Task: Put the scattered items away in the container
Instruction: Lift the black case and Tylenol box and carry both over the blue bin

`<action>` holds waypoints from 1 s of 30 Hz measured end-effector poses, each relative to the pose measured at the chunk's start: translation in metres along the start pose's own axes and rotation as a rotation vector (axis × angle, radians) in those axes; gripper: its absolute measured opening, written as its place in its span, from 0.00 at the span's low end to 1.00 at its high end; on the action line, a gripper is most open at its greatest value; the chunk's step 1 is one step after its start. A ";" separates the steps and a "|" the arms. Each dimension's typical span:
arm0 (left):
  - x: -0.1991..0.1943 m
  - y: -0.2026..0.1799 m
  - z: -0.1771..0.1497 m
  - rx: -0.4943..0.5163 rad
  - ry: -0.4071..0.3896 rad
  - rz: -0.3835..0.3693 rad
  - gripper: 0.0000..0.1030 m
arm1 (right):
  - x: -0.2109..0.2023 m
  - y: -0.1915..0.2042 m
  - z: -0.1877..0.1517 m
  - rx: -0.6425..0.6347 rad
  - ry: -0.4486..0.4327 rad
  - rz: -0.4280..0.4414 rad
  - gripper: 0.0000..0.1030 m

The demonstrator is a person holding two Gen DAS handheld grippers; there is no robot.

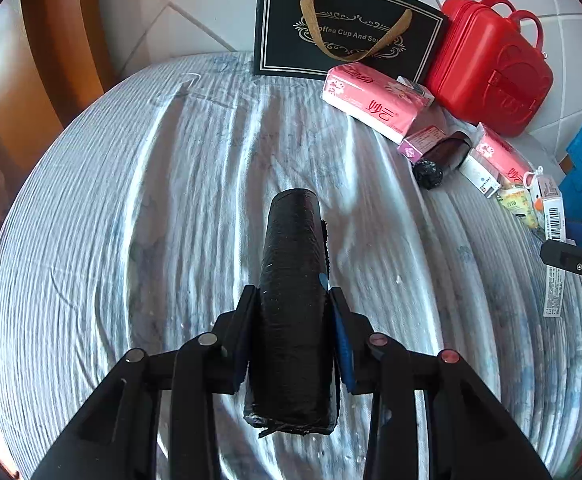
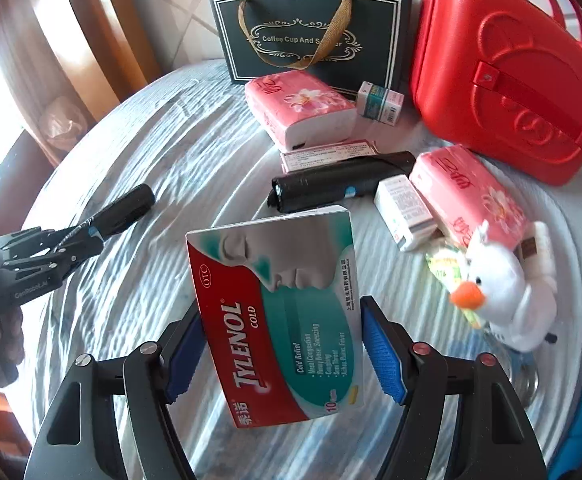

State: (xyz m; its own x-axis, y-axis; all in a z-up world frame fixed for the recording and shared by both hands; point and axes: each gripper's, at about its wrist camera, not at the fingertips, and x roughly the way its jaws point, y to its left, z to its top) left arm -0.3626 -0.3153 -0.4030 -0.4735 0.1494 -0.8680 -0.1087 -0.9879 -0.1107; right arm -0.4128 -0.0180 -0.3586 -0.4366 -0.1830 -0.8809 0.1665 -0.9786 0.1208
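Gripping a black roll of bags (image 1: 294, 304) between both pads, the left hand-held gripper (image 1: 293, 300) holds it lengthwise along its fingers, above the striped cloth (image 1: 163, 184) that covers the bench. The right hand-held gripper (image 2: 281, 320) is clamped on a Tylenol Cold box (image 2: 279, 312), held upright and slightly tilted, its printed face toward the camera.

Container: a black gift bag (image 2: 311, 32) with a gold ribbon handle stands upright at the far edge of the bench. A red case (image 2: 503, 84) stands just beside it, to its right.

Remaining items on the cloth, right wrist view:
- A pink tissue pack (image 2: 299, 108) lies directly in front of the gift bag, with a small medicine box (image 2: 381, 101) beside it.
- A second black roll (image 2: 343, 186) lies behind the held box, touching a flat pink-edged packet (image 2: 327, 156).
- A white medicine box (image 2: 407, 210) lies against a second pink tissue pack (image 2: 471, 196).
- A white plush duck (image 2: 507, 296) with an orange beak sits nearest the camera on the right, partly over a green sachet (image 2: 445, 266).
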 end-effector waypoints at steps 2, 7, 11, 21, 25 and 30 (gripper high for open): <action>-0.014 -0.005 -0.006 -0.001 -0.004 0.003 0.33 | -0.014 0.002 -0.011 0.013 -0.003 0.010 0.70; -0.052 -0.021 -0.019 0.000 -0.027 0.018 0.33 | -0.061 0.006 -0.037 0.036 -0.027 0.030 0.70; -0.083 -0.037 -0.027 -0.007 -0.046 0.040 0.33 | -0.104 0.005 -0.051 0.048 -0.063 0.030 0.70; -0.168 -0.086 -0.032 -0.001 -0.099 0.103 0.33 | -0.185 -0.001 -0.080 0.074 -0.127 0.020 0.70; -0.197 -0.105 -0.032 0.001 -0.118 0.118 0.33 | -0.211 -0.008 -0.092 0.075 -0.144 0.020 0.70; -0.232 -0.127 -0.033 -0.005 -0.154 0.108 0.33 | -0.242 -0.015 -0.102 0.054 -0.171 0.010 0.70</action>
State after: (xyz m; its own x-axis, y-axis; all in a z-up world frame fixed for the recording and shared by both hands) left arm -0.2100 -0.2258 -0.2041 -0.6103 0.0466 -0.7908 -0.0459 -0.9987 -0.0234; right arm -0.2194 0.0506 -0.1940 -0.5799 -0.2011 -0.7895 0.1253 -0.9795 0.1575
